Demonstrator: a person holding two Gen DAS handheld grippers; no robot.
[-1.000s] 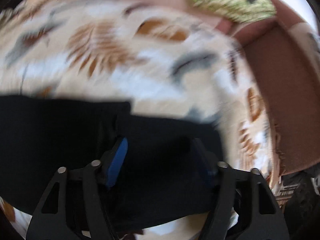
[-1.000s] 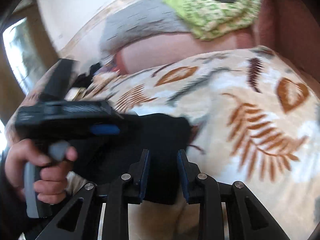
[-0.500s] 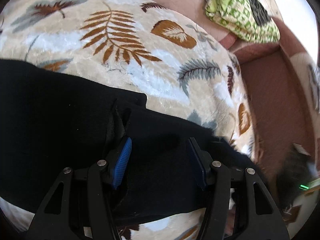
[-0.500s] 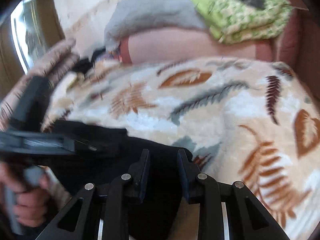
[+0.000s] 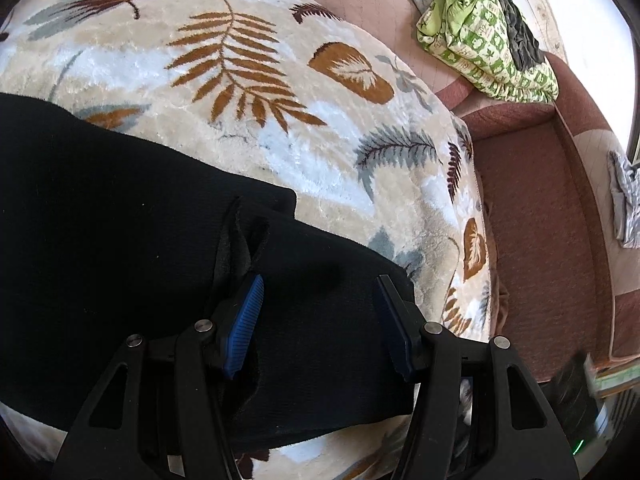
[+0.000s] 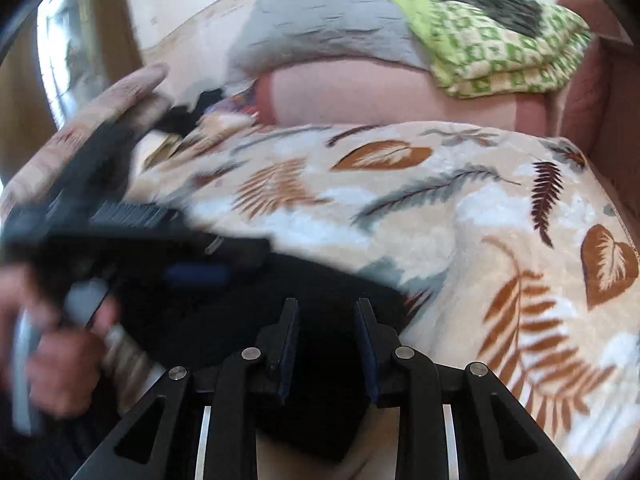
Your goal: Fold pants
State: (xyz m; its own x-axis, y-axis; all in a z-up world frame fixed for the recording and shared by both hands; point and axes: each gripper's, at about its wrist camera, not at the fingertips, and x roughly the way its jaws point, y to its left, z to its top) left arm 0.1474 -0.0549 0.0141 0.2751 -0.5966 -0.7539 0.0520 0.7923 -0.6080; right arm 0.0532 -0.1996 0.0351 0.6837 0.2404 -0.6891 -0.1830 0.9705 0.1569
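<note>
Hand-held gripper on the left (image 5: 320, 280): jaws apart, blue pad faces bare, hovering over the black pants (image 5: 120, 220) with no pinch visible. Hand-held gripper on the right (image 6: 326, 304): jaws narrow, dark cloth filling the gap and a flap hanging beneath, so judged clamped on the pants' end. Pants spread along the near edge of the leaf-patterned blanket (image 5: 340, 140), one layer overlapping another near the blanket's near side, with a small gaping seam beside the left pad. Probably mid-fold, carrying one end across. To do it well: close the left jaws on both layers at the edge, not on the top layer alone; lift both corners level above the blanket; draw the cloth taut enough to flatten wrinkles, not so hard as to drag the lower layer; lay edge on edge, then release together. Avoid catching the blanket's pile. Stay clear of the green patterned bundle (image 5: 488, 40) beyond the blanket's far side.
</note>
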